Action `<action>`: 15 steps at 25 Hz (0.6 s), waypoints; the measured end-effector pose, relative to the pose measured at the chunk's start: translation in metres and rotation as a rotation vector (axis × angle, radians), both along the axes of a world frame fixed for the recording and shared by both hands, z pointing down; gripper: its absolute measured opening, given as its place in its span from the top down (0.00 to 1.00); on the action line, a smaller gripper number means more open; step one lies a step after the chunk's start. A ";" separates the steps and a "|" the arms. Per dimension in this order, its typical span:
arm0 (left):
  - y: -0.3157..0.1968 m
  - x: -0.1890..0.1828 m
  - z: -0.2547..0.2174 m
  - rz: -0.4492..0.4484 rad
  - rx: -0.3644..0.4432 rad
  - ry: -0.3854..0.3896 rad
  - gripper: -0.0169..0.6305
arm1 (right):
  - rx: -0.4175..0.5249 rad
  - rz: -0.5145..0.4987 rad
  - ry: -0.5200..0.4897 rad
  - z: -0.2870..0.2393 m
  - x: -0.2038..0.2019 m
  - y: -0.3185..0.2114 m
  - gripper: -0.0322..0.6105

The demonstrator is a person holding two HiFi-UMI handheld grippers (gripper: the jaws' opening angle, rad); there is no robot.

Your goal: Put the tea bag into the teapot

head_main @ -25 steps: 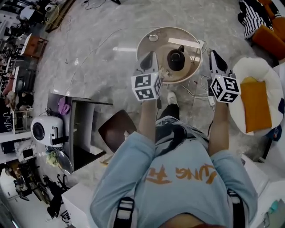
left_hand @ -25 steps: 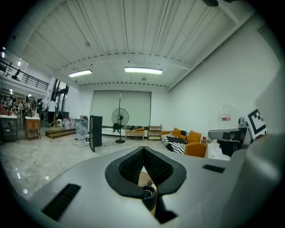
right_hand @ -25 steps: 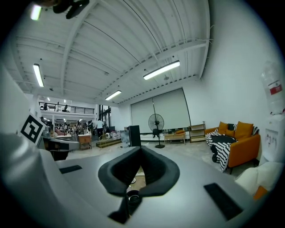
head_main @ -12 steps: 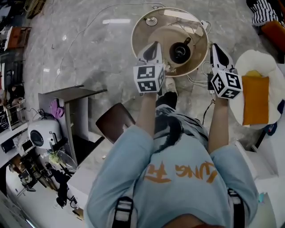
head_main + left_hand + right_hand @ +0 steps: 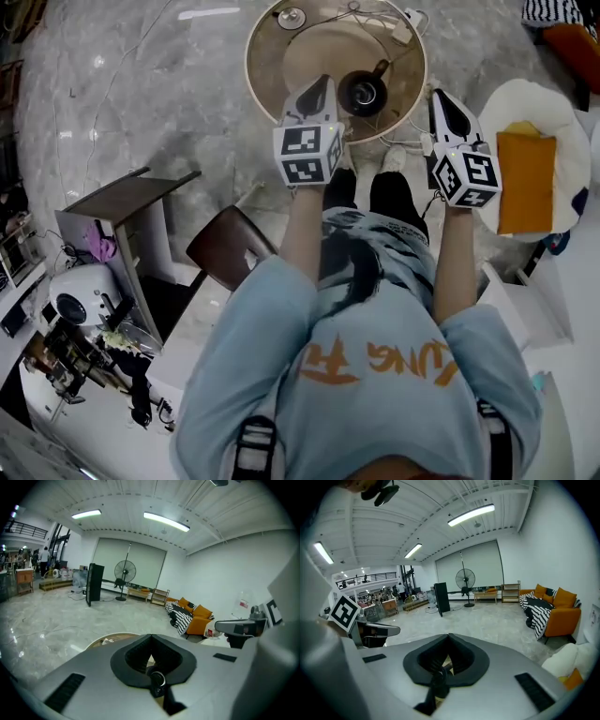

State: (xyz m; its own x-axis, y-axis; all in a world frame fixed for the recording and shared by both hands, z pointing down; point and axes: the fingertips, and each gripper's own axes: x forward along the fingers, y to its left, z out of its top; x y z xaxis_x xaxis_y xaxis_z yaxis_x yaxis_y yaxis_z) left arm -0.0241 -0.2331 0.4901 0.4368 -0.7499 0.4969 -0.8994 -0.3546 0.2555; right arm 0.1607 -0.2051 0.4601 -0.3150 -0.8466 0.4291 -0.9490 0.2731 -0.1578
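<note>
The teapot (image 5: 364, 92) is sitting upright on the round bench (image 5: 281, 56), seen from straight above as a dark body with a pale ring at its mouth. One dark part is sticking out toward the far right of the bench; whether that is the spout or the handle I cannot tell. In the head view the pot is lying between the two tool tips, nearer the left one.

The left tool (image 5: 322, 86) is hanging over the near edge of the bench just beside the pot, its jaws meeting at the tip and gripping nothing. The right tool (image 5: 437, 97) is hovering beyond the bench's right rim, its jaws likewise closed together and empty. Both are pointing away from the person, roughly parallel.

Small pale items and a cable are lying at the far side of the bench, too small to name, and the tea bag cannot be made out among them. A white round seat (image 5: 562, 122) with an orange cushion (image 5: 525, 183) is standing to the right, a brown stool (image 5: 230, 258) and a dark side table (image 5: 131, 202) to the left.

In each gripper view the tool's own grey body is covering the lower half, so the pot is hidden there; only a sliver of the bench is showing in the left one, with a standing fan (image 5: 125, 571) and an orange sofa (image 5: 197, 613) far behind.
</note>
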 end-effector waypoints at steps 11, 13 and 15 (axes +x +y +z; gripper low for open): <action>0.010 -0.007 0.075 -0.065 -0.131 0.023 0.94 | -0.142 -0.166 0.035 0.080 -0.040 -0.012 0.93; 0.012 -0.004 0.083 -0.058 -0.142 0.035 0.94 | -0.152 -0.187 0.039 0.092 -0.047 -0.014 0.93; 0.019 0.001 0.089 -0.044 -0.157 0.048 0.94 | -0.167 -0.204 0.042 0.102 -0.054 -0.012 0.93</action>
